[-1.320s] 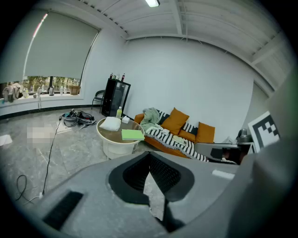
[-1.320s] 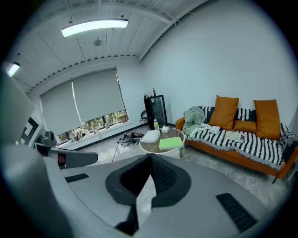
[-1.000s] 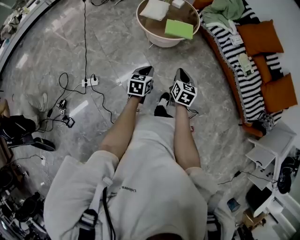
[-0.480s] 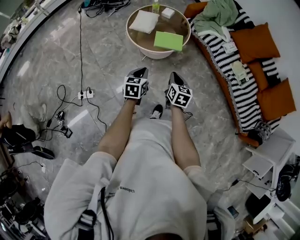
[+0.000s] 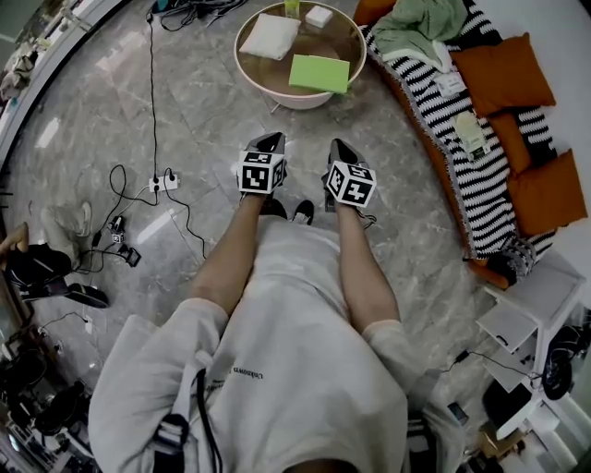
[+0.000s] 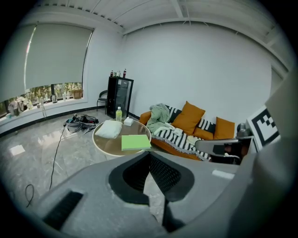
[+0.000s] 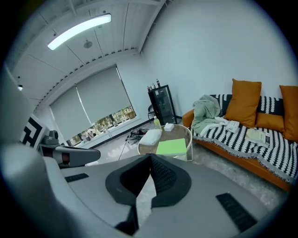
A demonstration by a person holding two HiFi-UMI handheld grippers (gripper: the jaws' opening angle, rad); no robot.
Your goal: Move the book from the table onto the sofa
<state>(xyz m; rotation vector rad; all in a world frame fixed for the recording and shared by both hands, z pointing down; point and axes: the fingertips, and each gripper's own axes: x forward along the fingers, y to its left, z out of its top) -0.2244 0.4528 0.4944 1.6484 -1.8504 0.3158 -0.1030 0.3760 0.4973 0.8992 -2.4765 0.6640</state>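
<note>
- Room: grey marble floor (image 5: 212, 102) w/ cables (image 5: 152, 92) on it. Round table (image 5: 300, 100) is ahead and a striped-covered sofa (image 5: 466, 166) sits just right of it.
- Book (image 5: 319, 73): green, lies flat on the tabletop on the side nearest the sofa, close to the rim. Not touched yet.
- Left gripper (image 5: 268, 146) and right gripper (image 5: 337, 148): side by side over the floor, pointing at the table, well short of it. Both have jaws together and nothing between them.
- Handling (my guess): thin, light, cover fairly stiff, prob smooth. Could slip from a shallow pinch or flop open if held by one cover only.
- Grab pt: it's flat on a hard top, so there's no gap for a jaw underneath. Prob slide it to overhang the rim, then pinch the spine or near edge through the full thickness. The 2nd gripper can steady it.
- Count: 1 book, 1 table, 1 sofa, 2 grippers.
- Also on the table: 1 white pillow (image 5: 270, 36), 1 small white box (image 5: 319, 16), 1 bottle (image 5: 292, 7).
- On the sofa: 3 orange cushions (image 5: 503, 74), 1 green cloth (image 5: 420, 28). There's free striped area mid-seat for the drop.
</note>
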